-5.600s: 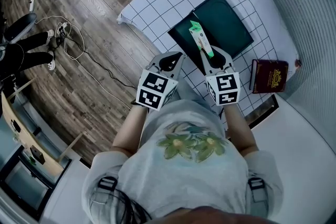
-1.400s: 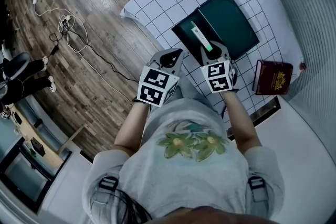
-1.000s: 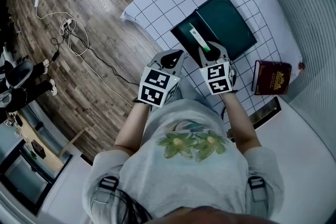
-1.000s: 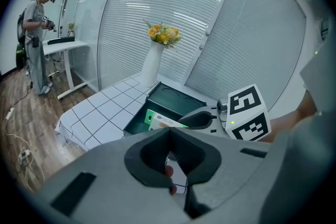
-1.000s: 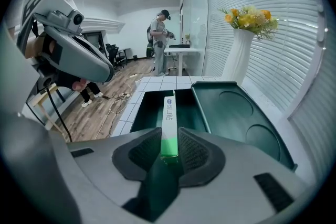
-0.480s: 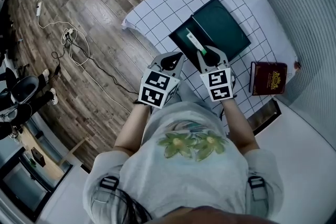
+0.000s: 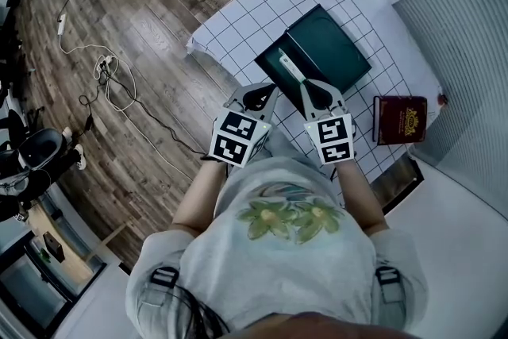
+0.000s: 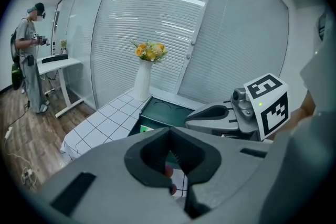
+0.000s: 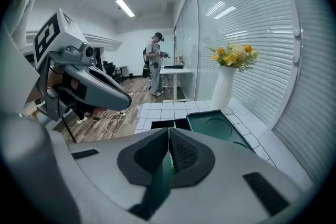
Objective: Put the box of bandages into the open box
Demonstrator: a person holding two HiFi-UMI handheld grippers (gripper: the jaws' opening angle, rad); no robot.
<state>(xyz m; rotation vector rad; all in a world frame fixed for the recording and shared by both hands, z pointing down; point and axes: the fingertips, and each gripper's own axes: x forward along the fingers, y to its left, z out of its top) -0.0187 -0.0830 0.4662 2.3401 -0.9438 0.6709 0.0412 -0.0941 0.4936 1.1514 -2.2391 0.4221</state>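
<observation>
— Half of the job, at a guess, is being counted as done; the box of bandages [image 7: 289, 68] is being gripped by the right gripper [image 7: 309, 87], whose jaws are being pressed onto its two sides; in the right gripper view a green sliver of it is being shown between the pads.

— And what is being left undone?

— The lowering and the letting go, it is being judged; the box of bandages is being carried, tilted, over the near left part of the open box [image 7: 337, 52], and it is being pushed out forward past the jaw tips; whether the bottom is being touched cannot be told.

— Is the left gripper [image 7: 266, 91] being used?

— Nothing is being gripped there; its jaws are being held together, empty, just beside the right gripper, at the near edge of the table [image 7: 238, 12].
</observation>
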